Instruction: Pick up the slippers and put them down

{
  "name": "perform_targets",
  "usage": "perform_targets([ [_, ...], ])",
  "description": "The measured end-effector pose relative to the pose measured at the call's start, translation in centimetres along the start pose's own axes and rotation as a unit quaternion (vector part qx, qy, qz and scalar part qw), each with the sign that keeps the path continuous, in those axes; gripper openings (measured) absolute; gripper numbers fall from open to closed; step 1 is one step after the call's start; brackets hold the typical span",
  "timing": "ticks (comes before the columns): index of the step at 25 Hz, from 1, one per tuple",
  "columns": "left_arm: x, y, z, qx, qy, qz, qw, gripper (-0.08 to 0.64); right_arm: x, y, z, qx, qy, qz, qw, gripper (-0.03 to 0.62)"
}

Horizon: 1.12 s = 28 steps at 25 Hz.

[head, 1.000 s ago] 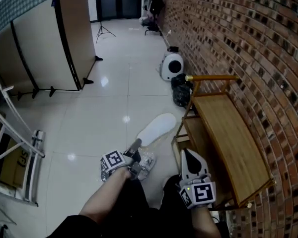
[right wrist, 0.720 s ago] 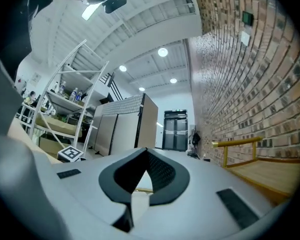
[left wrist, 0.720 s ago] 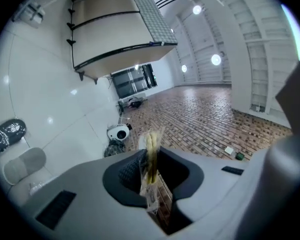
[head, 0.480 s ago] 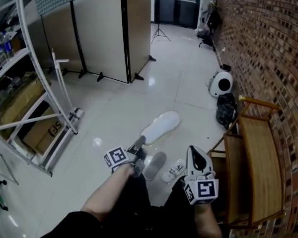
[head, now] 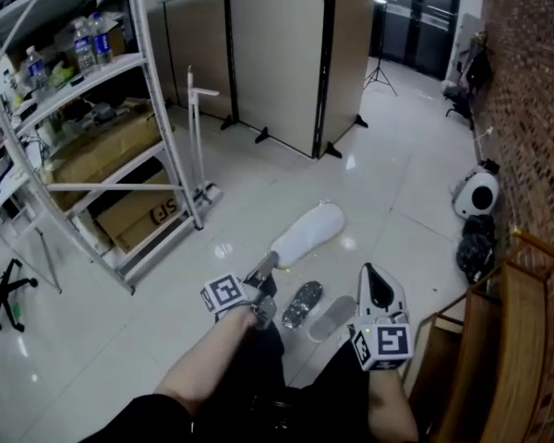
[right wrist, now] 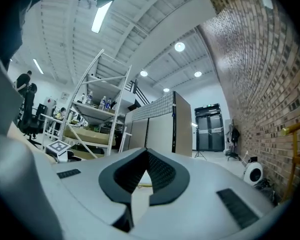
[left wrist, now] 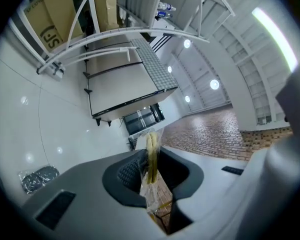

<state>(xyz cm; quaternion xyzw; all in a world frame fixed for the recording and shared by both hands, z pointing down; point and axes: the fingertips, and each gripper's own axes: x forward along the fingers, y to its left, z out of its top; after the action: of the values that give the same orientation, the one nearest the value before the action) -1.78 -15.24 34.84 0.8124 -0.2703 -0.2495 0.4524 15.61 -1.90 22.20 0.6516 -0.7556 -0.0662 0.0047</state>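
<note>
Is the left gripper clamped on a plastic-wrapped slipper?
Yes, the jaws of the left gripper press on the wrapped edge of the white slipper.

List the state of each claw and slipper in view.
Left claw: shut on white plastic-wrapped slipper.
White plastic-wrapped slipper: held off the floor.
Right claw: shut, empty.
Dark plastic-wrapped slipper: lying on floor.
Grey slipper: lying on floor.
</note>
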Motion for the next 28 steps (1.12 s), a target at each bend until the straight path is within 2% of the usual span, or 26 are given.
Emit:
perform_targets([
  [5,-3.3,1.2,3.7,0.012,-0.032,0.015,0.9993,0.061,3.7,3.7,-0.6,-0.004,0.005,0.049,0.999,0.009],
  [8,-4.6,2.8,5.6,-0.003,-0.055,0.017,0.9984,0.061,5.5,5.2,-1.1,-0.001,0.012,0.066,0.998,0.009],
  [12,-5.0,6.7,6.8,-0.019,-0.07,0.051,0.996,0.061,7.5,5.9,-3.3,0.0,0.039,0.081,0.996,0.009],
  [20,-1.5,16.3,6.6,-0.064,-0.08,0.082,0.9913,0.061,14.2,3.3,-10.9,0.009,0.084,0.076,0.994,0.009],
  [24,0.2,22.6,5.5,-0.107,-0.086,0.103,0.9851,0.061,18.1,1.8,-16.0,0.025,0.11,0.073,0.991,0.009],
  [28,0.8,29.2,4.2,-0.128,-0.084,0.127,0.98,0.061,21.8,1.9,-21.5,0.044,0.128,0.064,0.989,0.009],
])
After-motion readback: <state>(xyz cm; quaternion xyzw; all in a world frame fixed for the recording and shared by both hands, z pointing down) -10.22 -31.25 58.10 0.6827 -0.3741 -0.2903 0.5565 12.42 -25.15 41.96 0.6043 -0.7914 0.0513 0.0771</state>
